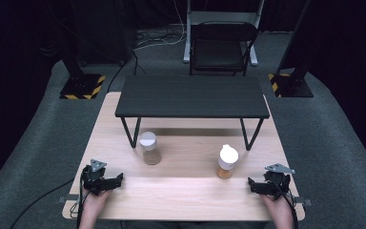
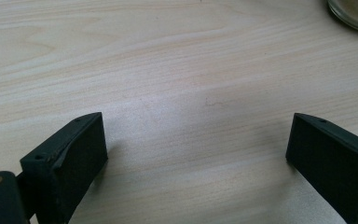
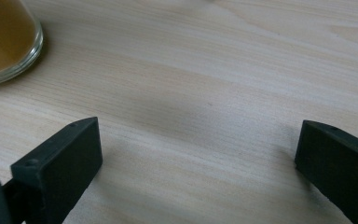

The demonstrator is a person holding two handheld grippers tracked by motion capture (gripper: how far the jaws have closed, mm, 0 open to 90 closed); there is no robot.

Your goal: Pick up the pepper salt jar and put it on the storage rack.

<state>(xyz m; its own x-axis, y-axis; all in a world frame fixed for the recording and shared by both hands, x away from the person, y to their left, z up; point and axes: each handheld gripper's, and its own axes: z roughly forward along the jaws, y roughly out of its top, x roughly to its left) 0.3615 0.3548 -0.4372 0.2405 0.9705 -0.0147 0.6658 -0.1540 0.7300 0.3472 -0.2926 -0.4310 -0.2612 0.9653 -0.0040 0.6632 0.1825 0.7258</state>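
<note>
- Cut off at upper right of the left gripper view: a glass base with brownish contents, the brown-filled jar (image 2: 355, 14), just a curved sliver showing.
- Cut off at upper left of the right gripper view: the rounded glass bottom of the orange-filled jar (image 3: 4, 39), amber inside, top out of frame.
- Hard to read in the high view: exact contents of both jars, small and soft in focus; labels, if any, impossible to make out.
- Partly hidden under the black riser shelf (image 1: 192, 97): the far strip of the tabletop (image 1: 186, 188), in shadow.
- Forearms cropped by the bottom edge of the high view, only hands and a little wrist visible.
- Left hand-held gripper (image 1: 116, 180) at lower left of the high view, lying low over the wood, tips aimed inward toward frame centre; jaws wide apart, bare wood between them.
- Right hand-held gripper (image 1: 250, 183) at lower right, mirrored, tips aimed inward; jaws spread wide, nothing between them.
- Both well apart from each other and short of the jars.
- Brown-filled jar (image 1: 149, 148) standing upright left of centre, just in front of the shelf's left leg; orange-filled jar (image 1: 227, 161) upright right of centre, nearer the right hand-held gripper.
- Count: two jars, both white-lidded; two hand-held grippers; one riser shelf; one folding chair (image 1: 221, 46) at top centre, beyond the tabletop.
</note>
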